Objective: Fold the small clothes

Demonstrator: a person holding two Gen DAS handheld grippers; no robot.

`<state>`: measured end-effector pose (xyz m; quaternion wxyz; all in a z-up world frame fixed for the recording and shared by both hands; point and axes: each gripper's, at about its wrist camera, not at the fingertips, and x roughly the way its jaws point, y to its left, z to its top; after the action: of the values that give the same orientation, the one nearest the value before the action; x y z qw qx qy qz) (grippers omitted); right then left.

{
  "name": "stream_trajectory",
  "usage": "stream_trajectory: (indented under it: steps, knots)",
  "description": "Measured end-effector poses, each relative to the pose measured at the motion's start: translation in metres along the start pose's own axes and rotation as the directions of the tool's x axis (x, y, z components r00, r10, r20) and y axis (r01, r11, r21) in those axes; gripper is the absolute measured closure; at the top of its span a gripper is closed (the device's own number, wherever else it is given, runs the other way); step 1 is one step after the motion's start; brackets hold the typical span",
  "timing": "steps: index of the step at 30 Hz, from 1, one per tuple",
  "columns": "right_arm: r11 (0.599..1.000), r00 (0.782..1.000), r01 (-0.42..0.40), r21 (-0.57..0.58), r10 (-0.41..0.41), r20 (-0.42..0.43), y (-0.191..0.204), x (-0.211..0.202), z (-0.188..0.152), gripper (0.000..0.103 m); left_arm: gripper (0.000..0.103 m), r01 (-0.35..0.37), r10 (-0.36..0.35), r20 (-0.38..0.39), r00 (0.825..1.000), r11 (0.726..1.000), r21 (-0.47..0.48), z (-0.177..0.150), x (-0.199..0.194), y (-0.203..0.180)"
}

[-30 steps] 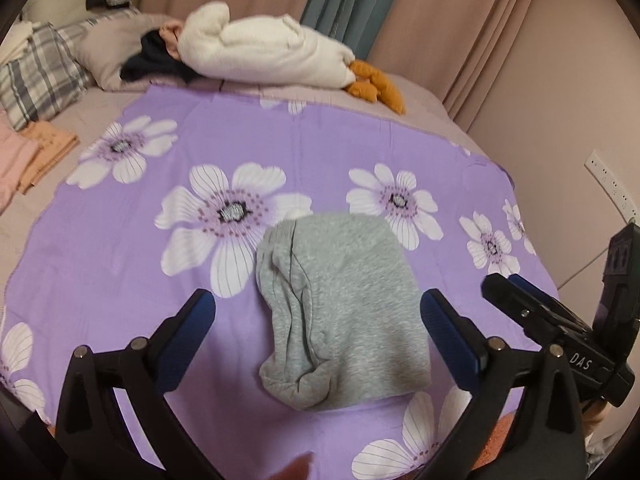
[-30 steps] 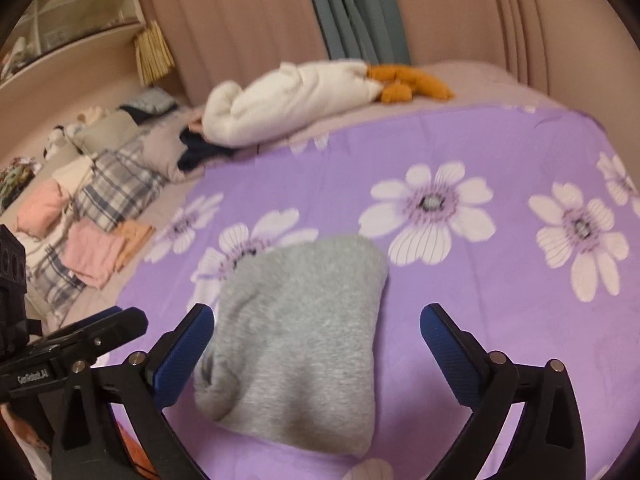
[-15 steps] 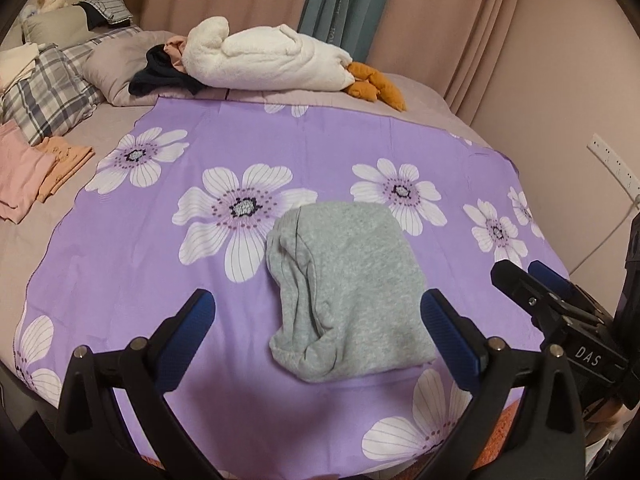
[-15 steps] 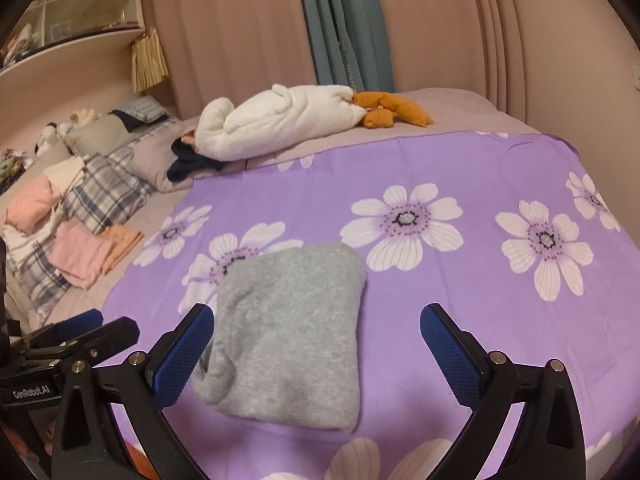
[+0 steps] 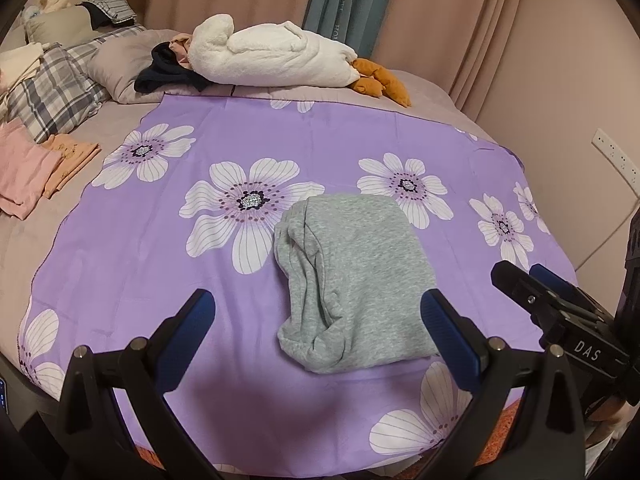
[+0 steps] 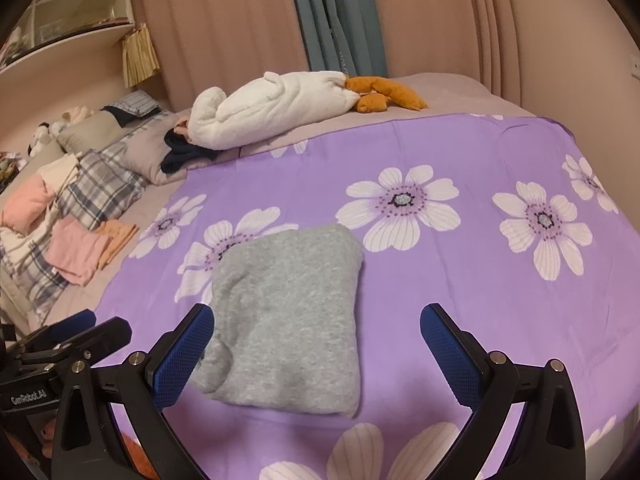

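Note:
A folded grey garment [image 5: 356, 280] lies flat on the purple flowered sheet [image 5: 192, 280]; it also shows in the right wrist view [image 6: 292, 312]. My left gripper [image 5: 316, 320] is open and empty, held back above the sheet's near edge, short of the garment. My right gripper [image 6: 316, 332] is open and empty, also pulled back above the near edge. Each gripper shows at the side of the other's view: the right one [image 5: 560, 312] and the left one [image 6: 68, 336].
Folded pink and orange clothes [image 6: 84, 252] lie at the left beside plaid pillows [image 6: 100, 188]. A white plush toy [image 5: 272, 56] with orange feet and a dark garment [image 5: 168, 72] lie at the bed's far side. Curtains and a wall stand behind.
Both grippers have drawn back and up from the grey garment, which now looks smaller and farther. The garment itself has not moved.

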<state>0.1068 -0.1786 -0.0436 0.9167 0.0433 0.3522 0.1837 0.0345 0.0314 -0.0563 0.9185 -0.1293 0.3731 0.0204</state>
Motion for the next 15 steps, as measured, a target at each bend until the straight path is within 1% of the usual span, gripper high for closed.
stream_trajectory:
  steps: [2, 7, 11, 15]
  knots:
    - [1.000, 1.000, 0.000, -0.003, 0.000, 0.000, 0.0008, 0.0005, -0.0004, 0.001, 0.000, -0.016, 0.016, 0.006, 1.000, 1.000, -0.004, -0.0007, -0.0007, -0.0001]
    - [1.000, 1.000, 0.004, -0.011, -0.004, -0.003, 0.0045, 0.0019, -0.0026, 0.001, 0.000, -0.002, 0.002, 0.006, 1.000, 1.000, -0.003, -0.0008, -0.0022, -0.0010]
    - [1.000, 1.000, 0.022, -0.015, -0.023, -0.004, 0.0062, 0.0027, -0.0038, 0.001, 0.000, -0.010, 0.010, 0.014, 1.000, 1.000, 0.002, -0.0009, -0.0051, -0.0023]
    - [1.000, 1.000, 0.010, -0.007, -0.010, -0.009, 0.0060, 0.0032, -0.0043, 0.001, 0.000, -0.004, 0.004, 0.014, 1.000, 1.000, 0.005, -0.0005, -0.0057, -0.0025]
